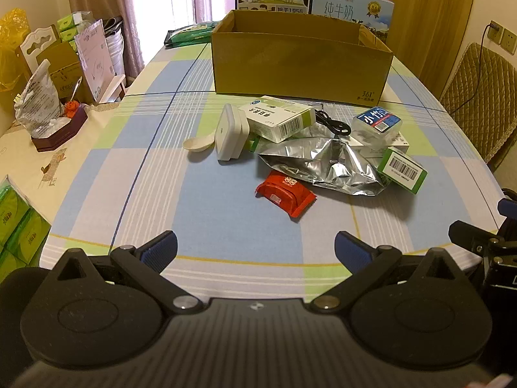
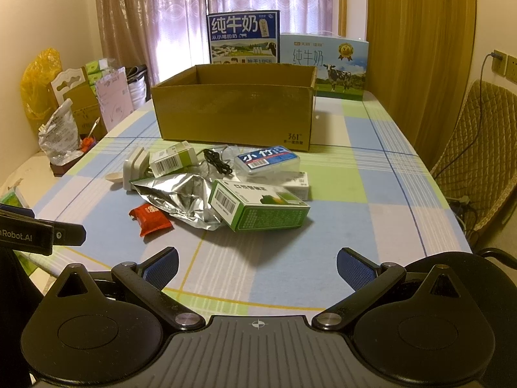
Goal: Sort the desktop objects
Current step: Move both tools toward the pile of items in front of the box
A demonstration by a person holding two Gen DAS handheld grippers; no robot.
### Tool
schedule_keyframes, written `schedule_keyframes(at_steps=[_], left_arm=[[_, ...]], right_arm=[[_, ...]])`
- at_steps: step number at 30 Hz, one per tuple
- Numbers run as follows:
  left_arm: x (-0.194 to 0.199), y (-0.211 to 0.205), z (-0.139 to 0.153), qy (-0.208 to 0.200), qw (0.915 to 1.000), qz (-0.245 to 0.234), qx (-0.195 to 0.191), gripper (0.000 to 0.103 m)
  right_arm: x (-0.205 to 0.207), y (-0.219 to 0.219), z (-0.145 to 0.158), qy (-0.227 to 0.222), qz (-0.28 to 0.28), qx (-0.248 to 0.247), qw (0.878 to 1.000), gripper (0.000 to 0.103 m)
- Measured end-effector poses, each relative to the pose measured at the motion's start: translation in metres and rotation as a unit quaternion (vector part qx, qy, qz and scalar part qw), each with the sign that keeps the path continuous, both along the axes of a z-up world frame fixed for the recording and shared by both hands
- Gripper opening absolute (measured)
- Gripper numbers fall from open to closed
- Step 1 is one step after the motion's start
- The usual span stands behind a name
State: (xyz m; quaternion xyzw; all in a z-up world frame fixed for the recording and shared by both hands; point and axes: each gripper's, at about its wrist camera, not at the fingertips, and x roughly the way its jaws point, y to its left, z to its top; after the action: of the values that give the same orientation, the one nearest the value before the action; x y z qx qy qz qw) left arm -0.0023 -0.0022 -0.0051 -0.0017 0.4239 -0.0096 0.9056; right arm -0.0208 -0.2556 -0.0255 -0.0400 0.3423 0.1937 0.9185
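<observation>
Both grippers hang low over the near edge of the checked tablecloth [image 1: 226, 213], and neither has touched anything. The left gripper [image 1: 256, 249] has its jaws spread wide with nothing between them; the right gripper [image 2: 257, 266] is just as wide and just as empty.

The clutter sits in 1 loose heap in the middle of the table, just in front of the open cardboard box [image 2: 236, 106], which looks like the place it is all meant to go. Nearest the left gripper lies a red snack packet [image 1: 286, 194], apart from the rest by a small gap. I would guess it is light, crinkly and a bit slick, so a pinch across its middle seems best. Behind it sprawls a crumpled silver foil bag [image 1: 326, 165], soft and likely to collapse; a raised fold is the sensible hold.

Nearest the right gripper is a green carton [image 2: 258, 207], tilted with 1 end resting on the foil. It looks stiff and light, easy to squeeze across its narrow sides. Further back are a white and green carton [image 1: 278, 118], a white plug-like block [image 1: 229, 132] standing on edge, a pale spoon [image 1: 198, 144], a tangled black cable [image 1: 332, 123] and a clear plastic tub [image 2: 266, 160], probably smooth and slippery.
</observation>
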Motion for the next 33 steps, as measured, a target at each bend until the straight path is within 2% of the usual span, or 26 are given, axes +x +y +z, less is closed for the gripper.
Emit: schedule_keyframes(at_steps=[33], left_arm=[[0.0017,-0.0015,0.0011,0.003,1.0000,-0.001,-0.007,0.102]], right_arm=[[0.0036,-0.0047,-0.0047,0.004,-0.002,-0.004,1.000,0.101]])
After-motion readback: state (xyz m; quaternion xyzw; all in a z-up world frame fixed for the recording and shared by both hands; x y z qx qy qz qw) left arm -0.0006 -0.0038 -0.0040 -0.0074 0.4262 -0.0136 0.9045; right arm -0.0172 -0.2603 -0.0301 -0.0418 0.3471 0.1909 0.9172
